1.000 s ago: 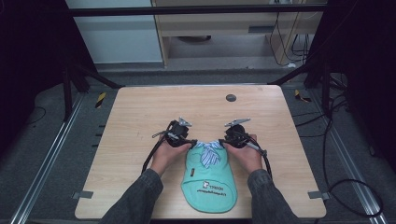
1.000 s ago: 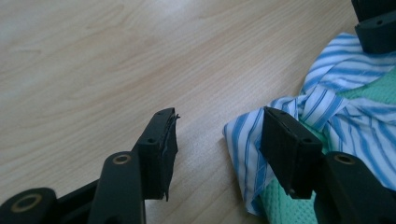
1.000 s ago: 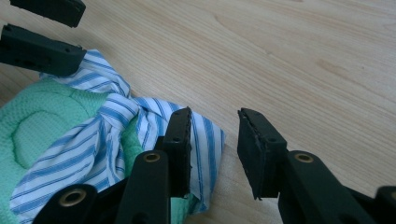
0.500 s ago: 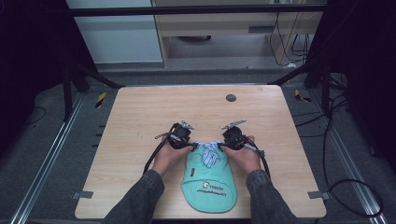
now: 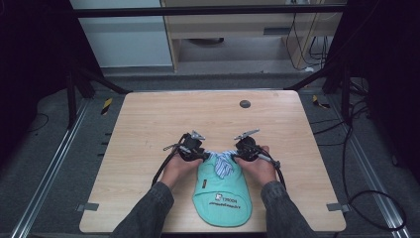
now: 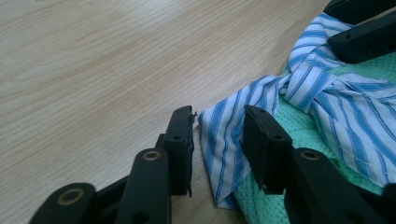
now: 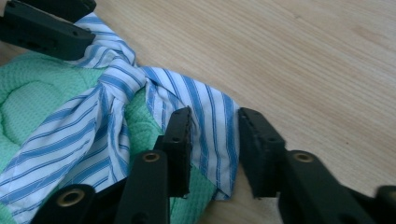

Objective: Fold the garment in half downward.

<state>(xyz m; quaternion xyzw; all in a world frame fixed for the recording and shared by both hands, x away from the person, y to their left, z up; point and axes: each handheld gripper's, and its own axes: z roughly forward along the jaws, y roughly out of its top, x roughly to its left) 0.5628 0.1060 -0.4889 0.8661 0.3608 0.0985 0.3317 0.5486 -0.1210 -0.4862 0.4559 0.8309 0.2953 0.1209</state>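
Two grippers are working a green bib [image 5: 224,198] lying at the near edge of the wooden table [image 5: 148,124]. The left gripper [image 6: 217,140] is straddling one blue-striped tie end [image 6: 224,140] with jaws spread; the right gripper [image 7: 212,144] is doing likewise over the other strap [image 7: 205,116]. Both hands [image 5: 181,166] are resting low, angled inward, flanking the knot [image 5: 222,158]

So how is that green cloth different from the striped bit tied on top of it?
The green cloth is one plain mint colour with a waffle-like weave and small printed lettering, while the striped strip is smooth, white with blue lines. The green cloth lies spread flat on the table; the striped strip is knotted, its two ends splayed outward. Both are soft fabric, and the strip rests on the green cloth's far end.
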